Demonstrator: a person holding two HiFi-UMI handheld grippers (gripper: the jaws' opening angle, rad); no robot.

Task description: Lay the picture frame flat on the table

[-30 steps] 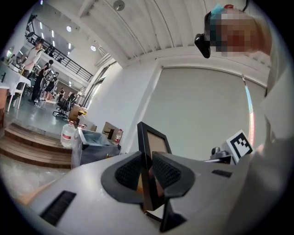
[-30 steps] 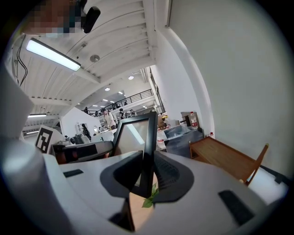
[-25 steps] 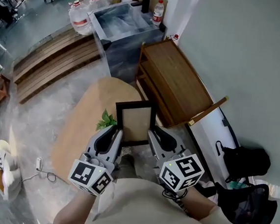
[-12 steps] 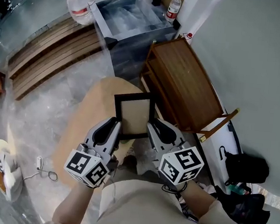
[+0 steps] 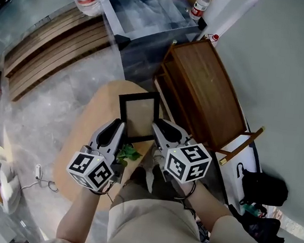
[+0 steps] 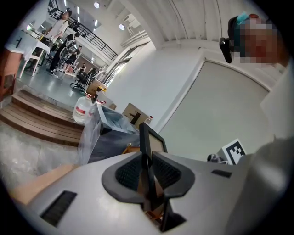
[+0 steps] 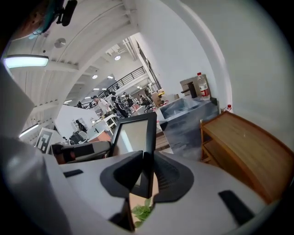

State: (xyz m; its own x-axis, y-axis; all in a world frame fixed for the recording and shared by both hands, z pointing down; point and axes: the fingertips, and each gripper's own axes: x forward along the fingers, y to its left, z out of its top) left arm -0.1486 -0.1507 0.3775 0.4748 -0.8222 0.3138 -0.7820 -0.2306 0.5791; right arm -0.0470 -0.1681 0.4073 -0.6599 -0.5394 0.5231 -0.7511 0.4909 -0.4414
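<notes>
Two-handed, we are holding the picture frame [image 5: 138, 113] up on edge over the bench [image 5: 89, 133], the left gripper [image 5: 119, 125] and the right gripper [image 5: 157, 125] each with fingers [image 6: 130, 173] clamped on a side edge. We are thinking it best to tip the top away and lower both sides evenly, steering clear of the leafy sprig [image 5: 129, 153].

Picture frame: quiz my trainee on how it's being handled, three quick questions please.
1. Which edges of the frame do the left gripper and right gripper clamp?
2. True or false: the leaves lie beyond the frame's far edge.
3. What stands right of the table? A: a chair. B: a shelf. C: a fridge.
Key: 1. its left and right side edges, jaws shut on them; 2. false, they lie at its near edge; 3. B.
</notes>
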